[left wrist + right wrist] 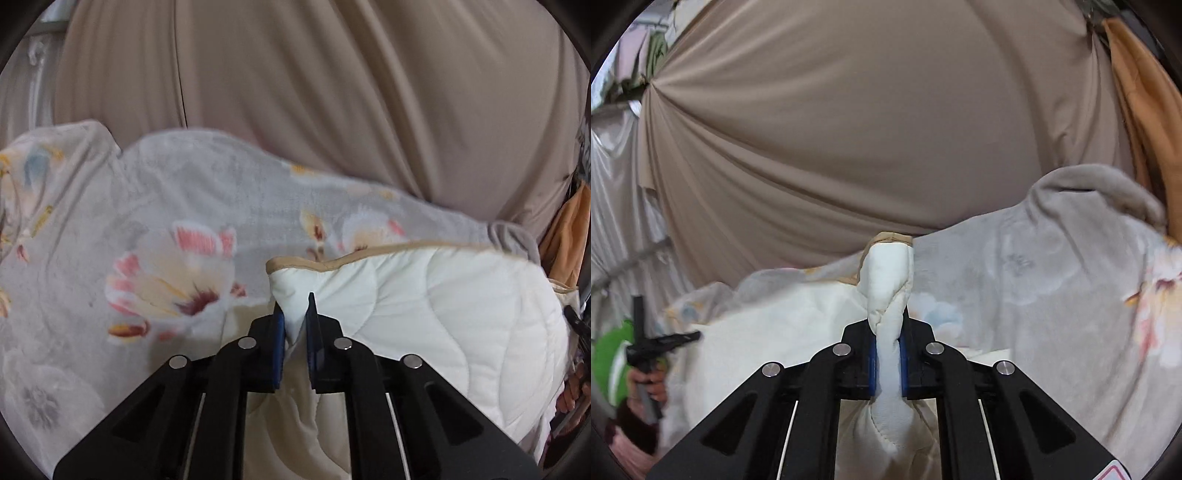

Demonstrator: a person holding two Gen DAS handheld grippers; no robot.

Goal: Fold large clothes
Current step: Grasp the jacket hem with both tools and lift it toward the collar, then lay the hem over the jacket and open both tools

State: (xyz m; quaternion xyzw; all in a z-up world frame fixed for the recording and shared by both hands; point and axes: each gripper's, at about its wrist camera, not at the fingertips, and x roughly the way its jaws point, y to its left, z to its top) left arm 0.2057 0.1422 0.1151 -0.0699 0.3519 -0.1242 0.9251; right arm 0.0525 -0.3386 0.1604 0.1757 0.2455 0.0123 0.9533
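Left wrist view showed the left gripper (294,314) with its black jaws clamped on a pinched corner of the white quilt (424,314), blue pads pressing the thin fold between them. That quilt was padded, stitched in wavy lines and edged with a tan binding (332,263) along its upper rim. Behind the quilt and to its left lay a soft, fleecy grey floral blanket (129,229) printed with pink and cream blossoms. Above both hung a smooth taupe curtain (295,81) in long draped pleats.

Right wrist view showed the right gripper (888,332) with jaws closed tight on a thick, twisted roll of the same quilt (890,280), which stood up between the pads like a rope. To the quilt's left, a person's hand (650,384) held the other gripper's handle. An orange cloth (1137,92) hung to the upper right of the quilt.
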